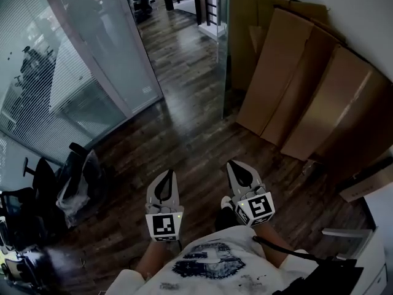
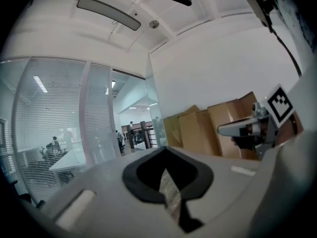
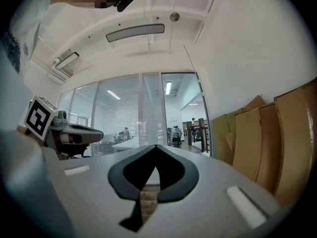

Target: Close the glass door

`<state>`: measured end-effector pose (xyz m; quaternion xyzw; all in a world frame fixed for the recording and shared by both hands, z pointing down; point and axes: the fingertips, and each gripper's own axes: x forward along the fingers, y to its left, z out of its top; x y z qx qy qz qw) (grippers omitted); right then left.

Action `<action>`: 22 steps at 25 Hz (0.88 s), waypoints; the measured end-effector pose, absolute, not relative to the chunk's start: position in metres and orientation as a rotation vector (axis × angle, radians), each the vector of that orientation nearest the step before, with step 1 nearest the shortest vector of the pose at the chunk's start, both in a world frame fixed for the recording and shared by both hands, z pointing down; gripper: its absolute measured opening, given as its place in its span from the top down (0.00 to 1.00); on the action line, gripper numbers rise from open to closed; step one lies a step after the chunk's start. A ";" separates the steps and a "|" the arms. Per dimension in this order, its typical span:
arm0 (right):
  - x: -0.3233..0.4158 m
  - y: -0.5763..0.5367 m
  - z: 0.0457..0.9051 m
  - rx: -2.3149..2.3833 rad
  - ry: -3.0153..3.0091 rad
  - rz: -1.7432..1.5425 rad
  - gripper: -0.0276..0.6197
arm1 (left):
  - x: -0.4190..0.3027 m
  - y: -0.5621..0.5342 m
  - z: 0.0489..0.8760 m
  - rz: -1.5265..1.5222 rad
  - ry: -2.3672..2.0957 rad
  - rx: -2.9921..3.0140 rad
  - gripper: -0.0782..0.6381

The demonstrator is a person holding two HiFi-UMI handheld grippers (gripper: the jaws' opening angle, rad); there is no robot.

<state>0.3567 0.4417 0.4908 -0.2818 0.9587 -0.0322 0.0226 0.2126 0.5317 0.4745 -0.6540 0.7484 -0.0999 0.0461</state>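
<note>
fig.: left grey two-jaw gripper [image 1: 166, 173] & right grey two-jaw gripper [image 1: 236, 163], both closed, nothing held.
jaw tips meet on each, no obj. betw. them; both over dark wood floor [image 1: 184, 134]. clear glass door [image 1: 222, 54] stands open ahead, well apart from both, edge-on beside brown cardboard sheets [image 1: 307, 85] leaning on white wall [image 1: 368, 17].

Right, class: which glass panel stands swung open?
The clear glass door beside the cardboard sheets; the blind-striped wall panels stand in one line.

The head view looks steeply down at the floor [image 1: 184, 134]. Both gripper views face level toward the glass door [image 2: 154, 103]; all three share the cardboard sheets [image 1: 307, 91].
</note>
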 end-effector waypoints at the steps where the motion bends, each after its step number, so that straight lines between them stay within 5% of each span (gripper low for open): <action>1: 0.357 0.432 0.490 -0.871 2.971 -0.108 0.95 | 0.214 0.520 0.472 -0.306 2.285 -2.001 0.89; 22: 0.365 0.277 0.500 -0.742 2.988 -0.190 0.95 | 0.230 0.361 0.471 -0.380 2.341 -1.937 0.89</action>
